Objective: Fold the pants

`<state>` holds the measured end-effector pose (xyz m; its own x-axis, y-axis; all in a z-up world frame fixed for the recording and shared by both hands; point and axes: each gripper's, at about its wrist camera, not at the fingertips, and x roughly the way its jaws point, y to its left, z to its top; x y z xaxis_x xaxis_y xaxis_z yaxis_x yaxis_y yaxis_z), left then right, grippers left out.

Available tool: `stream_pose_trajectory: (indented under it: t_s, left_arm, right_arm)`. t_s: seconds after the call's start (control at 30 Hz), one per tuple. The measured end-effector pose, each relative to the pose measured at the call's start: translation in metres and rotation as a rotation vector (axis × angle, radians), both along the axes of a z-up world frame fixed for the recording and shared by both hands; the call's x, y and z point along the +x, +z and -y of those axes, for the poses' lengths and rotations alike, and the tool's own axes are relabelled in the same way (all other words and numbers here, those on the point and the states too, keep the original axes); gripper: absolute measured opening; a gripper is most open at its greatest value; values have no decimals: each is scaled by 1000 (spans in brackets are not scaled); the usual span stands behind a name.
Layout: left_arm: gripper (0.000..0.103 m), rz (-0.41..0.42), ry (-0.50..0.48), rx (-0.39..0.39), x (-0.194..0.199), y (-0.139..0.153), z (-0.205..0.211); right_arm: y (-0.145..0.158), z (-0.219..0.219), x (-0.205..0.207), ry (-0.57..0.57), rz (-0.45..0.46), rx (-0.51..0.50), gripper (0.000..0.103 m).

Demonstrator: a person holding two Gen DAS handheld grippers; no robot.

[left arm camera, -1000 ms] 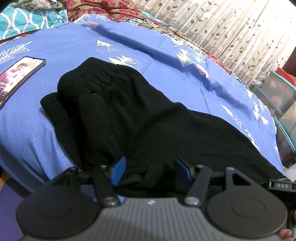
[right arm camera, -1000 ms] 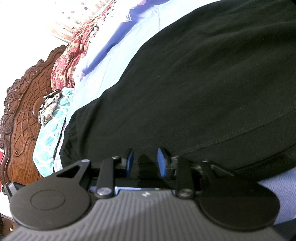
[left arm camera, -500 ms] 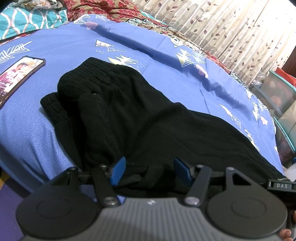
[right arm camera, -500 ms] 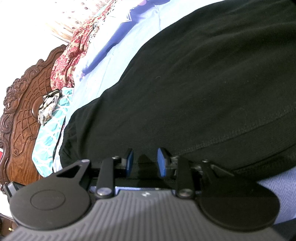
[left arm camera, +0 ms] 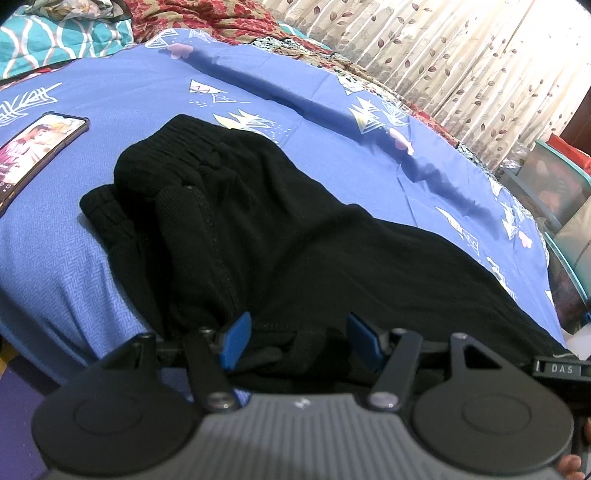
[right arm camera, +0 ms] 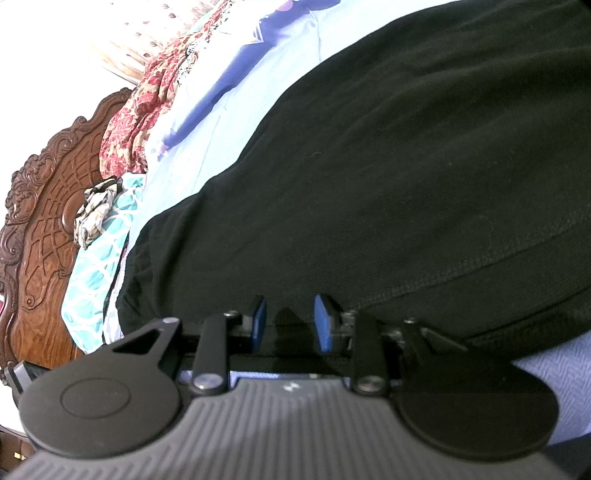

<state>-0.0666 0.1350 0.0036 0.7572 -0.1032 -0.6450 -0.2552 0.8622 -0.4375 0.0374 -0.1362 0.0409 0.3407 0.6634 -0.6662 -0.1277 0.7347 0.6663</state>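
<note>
Black pants (left arm camera: 280, 236) lie along a blue bedsheet (left arm camera: 140, 96), the ribbed waistband at the far left and the legs running off right. My left gripper (left arm camera: 300, 341) sits at the pants' near edge. A bunch of black cloth fills the gap between its blue pads (left arm camera: 236, 338). In the right wrist view the pants (right arm camera: 406, 177) fill most of the picture, with a stitched hem close by. My right gripper (right arm camera: 290, 321) rests at that near edge, its pads a short way apart with a small peak of cloth between them. Whether they press on it is unclear.
A phone (left arm camera: 35, 147) lies on the sheet at the left. Pillows and patterned cloths (left arm camera: 66, 33) are piled by the carved wooden headboard (right arm camera: 44, 236). Curtains (left arm camera: 461, 55) hang behind the bed, and a teal bin (left arm camera: 554, 184) stands at the right.
</note>
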Motion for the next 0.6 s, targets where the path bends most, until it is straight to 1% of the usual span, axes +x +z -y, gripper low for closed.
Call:
stream_pose_trajectory:
  t_s: [0.07, 0.13, 0.17, 0.27, 0.33, 0.4, 0.47, 0.53, 0.6]
  left_arm:
    - [59, 0, -5, -2, 1, 2, 0]
    - [60, 2, -7, -4, 1, 9, 1]
    - [61, 10, -6, -7, 0, 15, 2]
    - [64, 72, -21, -8, -6, 32, 5]
    - [66, 99, -44, 28, -4, 44, 16]
    - [66, 115, -80, 56, 1, 50, 28]
    - [67, 111, -108, 66, 8, 50, 38]
    - [68, 94, -134, 69, 17, 47, 48]
    - [71, 44, -144, 83, 26, 37, 54]
  right_arm:
    - [1, -2, -1, 3, 4, -6, 32]
    - [8, -6, -3, 25, 33, -35, 32]
    - [15, -6, -4, 33, 69, -41, 34]
    - [38, 5, -6, 15, 186, -18, 34]
    - [45, 15, -3, -9, 214, -22, 34]
    - [47, 25, -2, -24, 232, -49, 34]
    - [45, 35, -1, -42, 240, -78, 34]
    - [40, 47, -2, -62, 230, -86, 34]
    - [33, 54, -3, -78, 205, -108, 34]
